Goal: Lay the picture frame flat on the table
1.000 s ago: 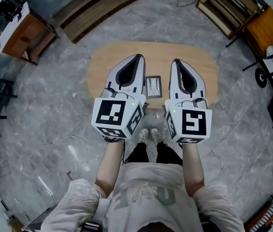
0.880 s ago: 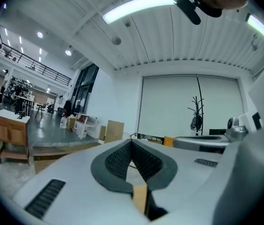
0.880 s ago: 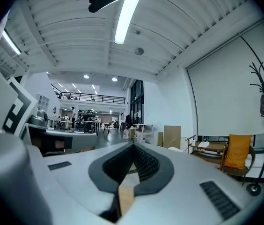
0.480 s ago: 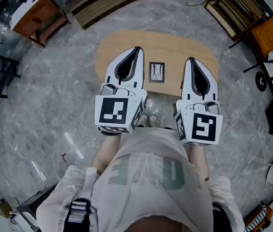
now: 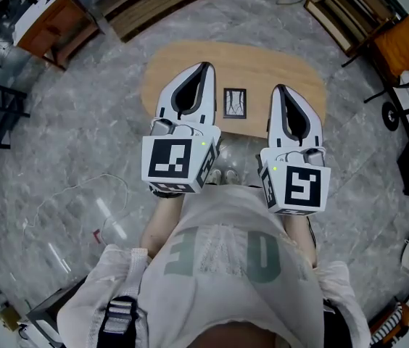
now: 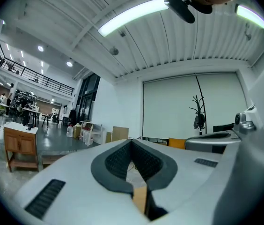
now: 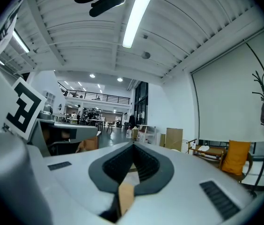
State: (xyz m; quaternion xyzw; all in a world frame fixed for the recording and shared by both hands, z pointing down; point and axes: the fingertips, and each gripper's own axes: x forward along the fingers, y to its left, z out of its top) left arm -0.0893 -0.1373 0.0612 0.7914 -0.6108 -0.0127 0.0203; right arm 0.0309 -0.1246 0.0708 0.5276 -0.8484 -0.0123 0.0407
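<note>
Between left gripper (image 5: 205,66) and right gripper (image 5: 278,89), touching neither, sits the picture frame (image 5: 235,103); both jaws clenched empty.

Grey marble floor (image 5: 74,143), a wooden cabinet (image 5: 48,24) at left — perhaps a desk — strip light (image 6: 132,15) overhead.

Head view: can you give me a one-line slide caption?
Left tool and right tool, both shut and empty, flank the picture frame on the wooden table.

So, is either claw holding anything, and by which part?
Nothing. The left claw and right claw are both shut and empty; the picture frame sits on the table between them.
</note>
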